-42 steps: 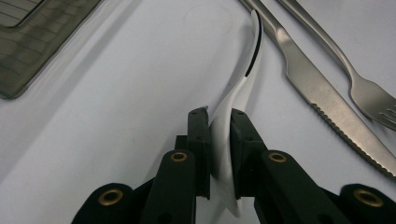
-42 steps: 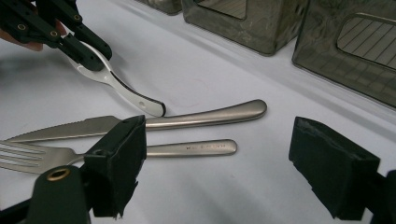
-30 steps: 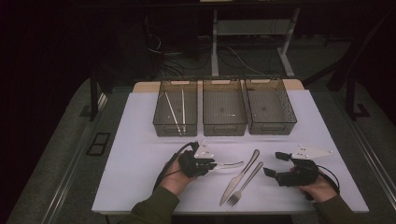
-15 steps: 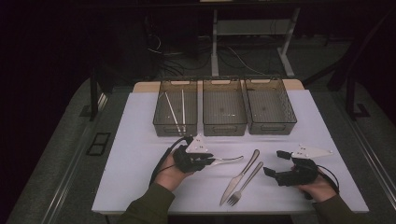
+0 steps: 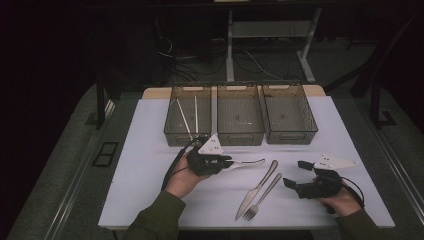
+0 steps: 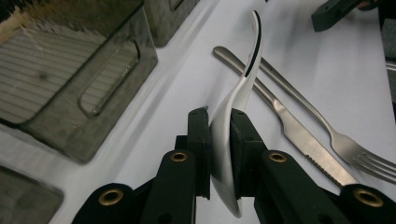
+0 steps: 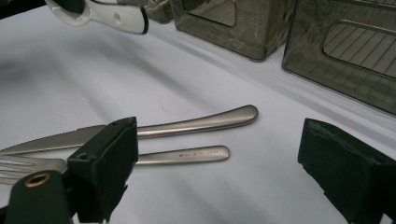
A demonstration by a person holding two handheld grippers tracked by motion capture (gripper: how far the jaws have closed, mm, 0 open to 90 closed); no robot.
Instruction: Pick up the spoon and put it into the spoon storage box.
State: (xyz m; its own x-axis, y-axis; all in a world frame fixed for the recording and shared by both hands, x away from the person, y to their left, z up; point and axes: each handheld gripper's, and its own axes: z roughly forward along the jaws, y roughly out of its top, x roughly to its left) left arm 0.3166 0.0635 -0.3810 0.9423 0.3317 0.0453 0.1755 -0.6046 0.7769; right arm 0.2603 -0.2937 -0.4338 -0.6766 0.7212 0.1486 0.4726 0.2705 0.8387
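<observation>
The left gripper [image 5: 227, 162] is clamped on a white spoon [image 6: 233, 107], its pads pressed on the wide end of it, and the spoon is lifted off the desk [image 5: 150, 165]; in the high view the spoon juts out to the right from the gripper, just in front of the left and middle bins. In the left gripper view the spoon stands on edge between the jaws, its handle rising over the knife [image 6: 289, 126] and the fork [image 6: 345, 144] that lie behind it on the desk. The right gripper [image 5: 296, 175] rests at the right of the desk, jaws wide apart with nothing between them (they have just been opening); it points at the handles of the knife [image 7: 187, 126] and the fork [image 7: 182, 156], which lie side by side, near but not touching it. Three grey bins stand in a row at the back; the left bin [image 5: 172, 127] holds chopsticks [image 5: 184, 120].
</observation>
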